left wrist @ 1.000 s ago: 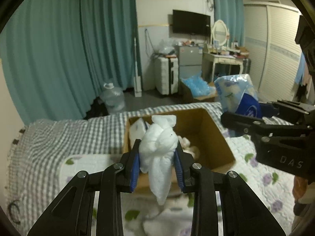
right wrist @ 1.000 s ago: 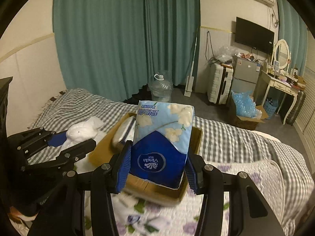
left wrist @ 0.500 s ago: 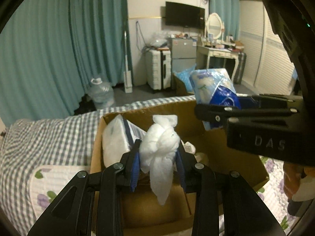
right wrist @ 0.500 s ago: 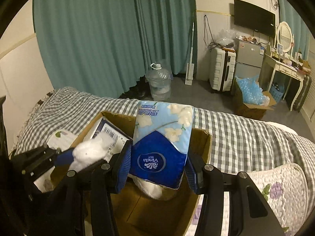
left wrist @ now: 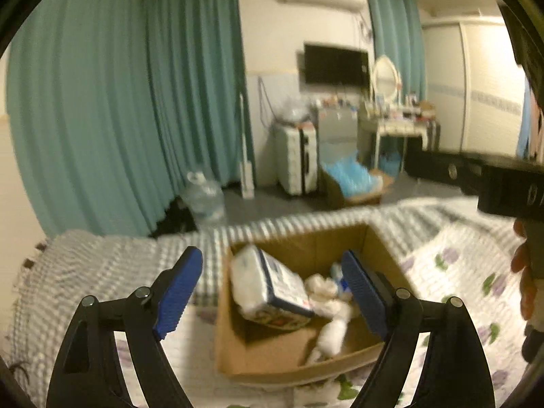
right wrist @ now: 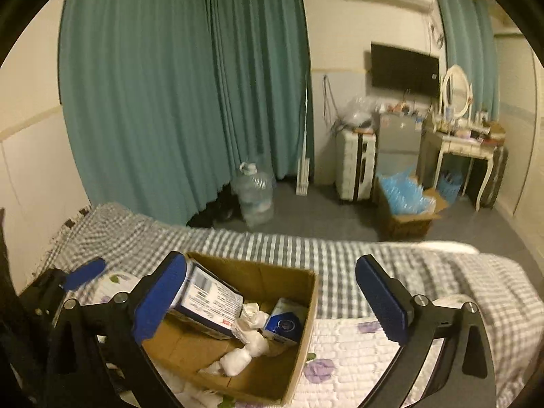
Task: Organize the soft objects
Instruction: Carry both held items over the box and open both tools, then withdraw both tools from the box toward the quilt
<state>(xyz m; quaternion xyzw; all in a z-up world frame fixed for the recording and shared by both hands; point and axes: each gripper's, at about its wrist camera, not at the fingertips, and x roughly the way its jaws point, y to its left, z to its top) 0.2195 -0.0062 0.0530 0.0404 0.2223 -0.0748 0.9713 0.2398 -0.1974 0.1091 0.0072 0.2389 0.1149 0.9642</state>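
Observation:
A brown cardboard box (left wrist: 268, 353) (right wrist: 299, 360) stands on the bed. Inside lie a white knotted cloth (left wrist: 331, 326) (right wrist: 248, 346), a blue Vinda tissue pack (right wrist: 284, 323) and a larger white tissue package (left wrist: 268, 289) (right wrist: 207, 302). My left gripper (left wrist: 272, 292) is open and empty above the box's near side. My right gripper (right wrist: 268, 302) is open and empty above the box; its body shows at the right of the left wrist view (left wrist: 476, 176).
The bed has a grey checked sheet (right wrist: 272, 244) and a white quilt with purple flowers (right wrist: 357, 363). Beyond it are teal curtains (right wrist: 176, 85), a water jug (right wrist: 255, 197), a suitcase (right wrist: 353, 166) and a box of blue bags (right wrist: 404, 204).
Both grippers have opened. The white cloth and the blue tissue pack left the fingers and now lie in the box. Both grippers have pulled back and up.

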